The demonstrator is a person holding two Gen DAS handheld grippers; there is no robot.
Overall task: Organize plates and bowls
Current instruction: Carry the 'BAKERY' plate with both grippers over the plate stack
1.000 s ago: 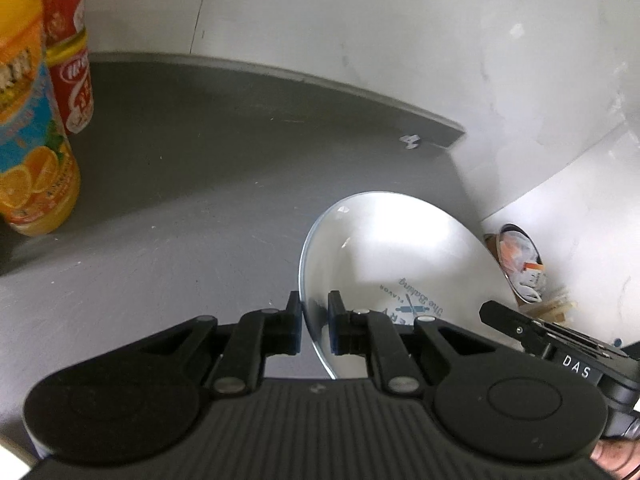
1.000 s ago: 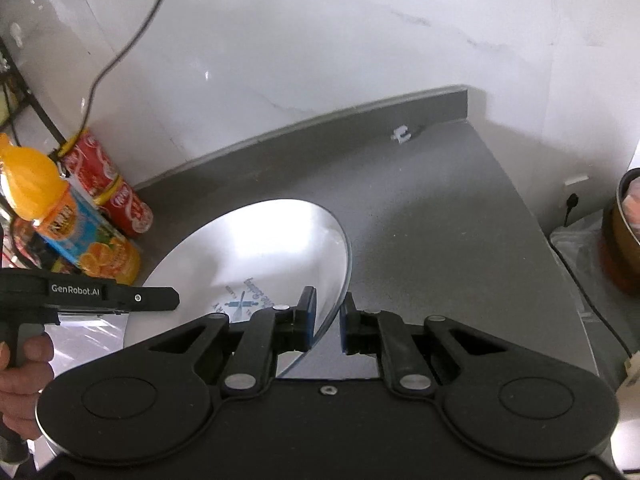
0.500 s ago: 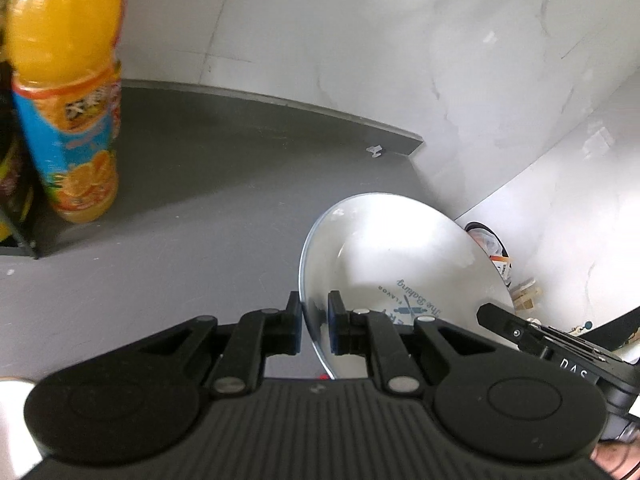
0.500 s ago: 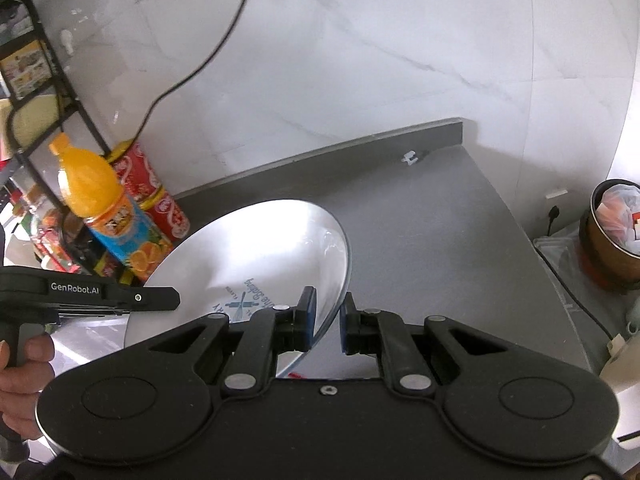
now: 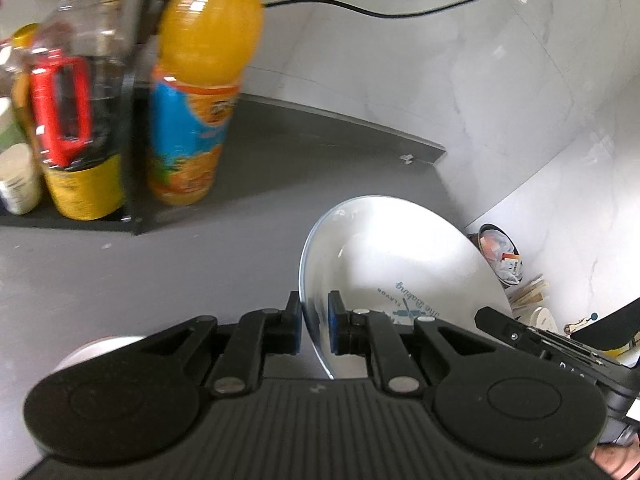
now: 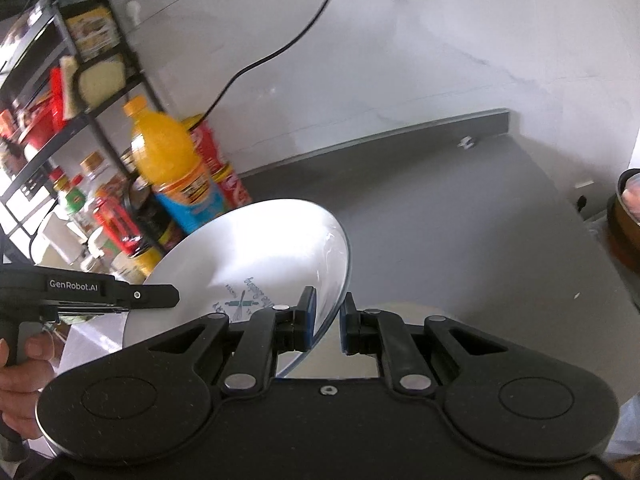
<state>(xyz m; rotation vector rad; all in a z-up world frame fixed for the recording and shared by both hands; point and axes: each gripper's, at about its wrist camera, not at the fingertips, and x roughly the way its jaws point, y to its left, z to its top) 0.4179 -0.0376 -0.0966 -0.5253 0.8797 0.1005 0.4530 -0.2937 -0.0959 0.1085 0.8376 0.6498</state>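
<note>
White plate (image 5: pixel 400 264) hangs tilted above my grey tabletop (image 5: pixel 240 200), left gripper (image 5: pixel 314 322) and right gripper (image 6: pixel 328 320) level, jaws of each clamping opposite rim edges.

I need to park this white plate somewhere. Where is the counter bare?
The grey countertop is bare from the orange juice bottle across to the far corner by the marble wall. Crowded: the black wire rack of bottles at left.
</note>
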